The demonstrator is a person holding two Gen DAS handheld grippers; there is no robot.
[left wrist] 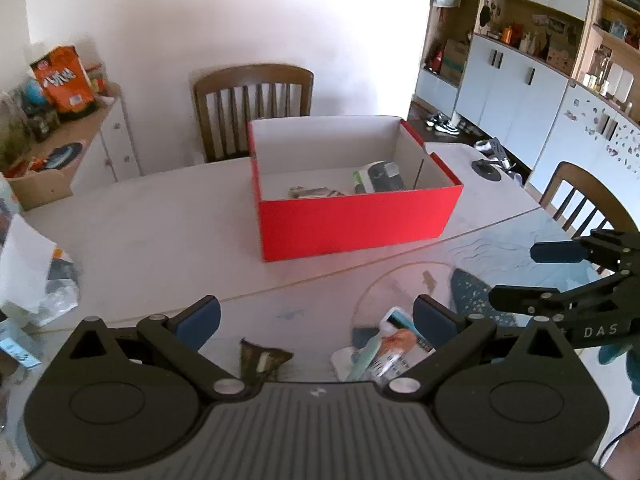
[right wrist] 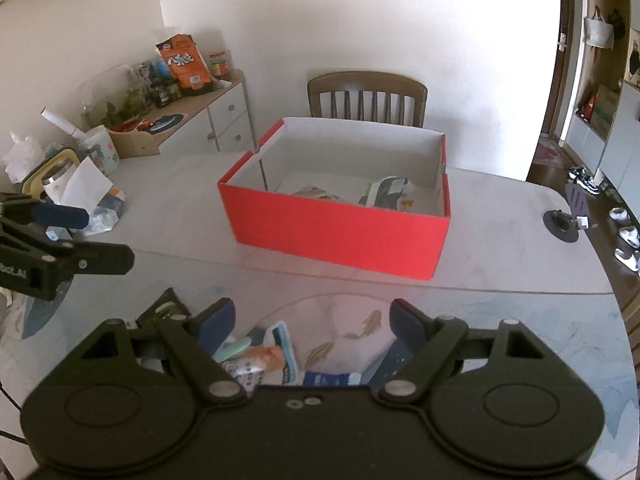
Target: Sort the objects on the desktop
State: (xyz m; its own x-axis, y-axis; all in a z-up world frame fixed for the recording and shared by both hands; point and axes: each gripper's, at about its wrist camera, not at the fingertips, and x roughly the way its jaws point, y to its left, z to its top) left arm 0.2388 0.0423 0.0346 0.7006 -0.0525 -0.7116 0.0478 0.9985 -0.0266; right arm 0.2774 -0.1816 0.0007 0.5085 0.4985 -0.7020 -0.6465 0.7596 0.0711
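Daylight fills the room, and the white wall [left wrist: 160,20] behind is overexposed, nearly blown out in both views. The tabletop [left wrist: 160,220] looks washed and pale, with a faint red glow just in front of the red box [left wrist: 356,220]. Fisheye distortion bends the cabinets [left wrist: 520,80] and the tabletop's edges into curves. The packets nearest each lens are soft and blurred; corners darken.

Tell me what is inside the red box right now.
The red box holds a dark grey and white packet with a green edge toward its right end and a flatter brownish packet beside it. The front wall hides the nearer floor, so more could lie there.
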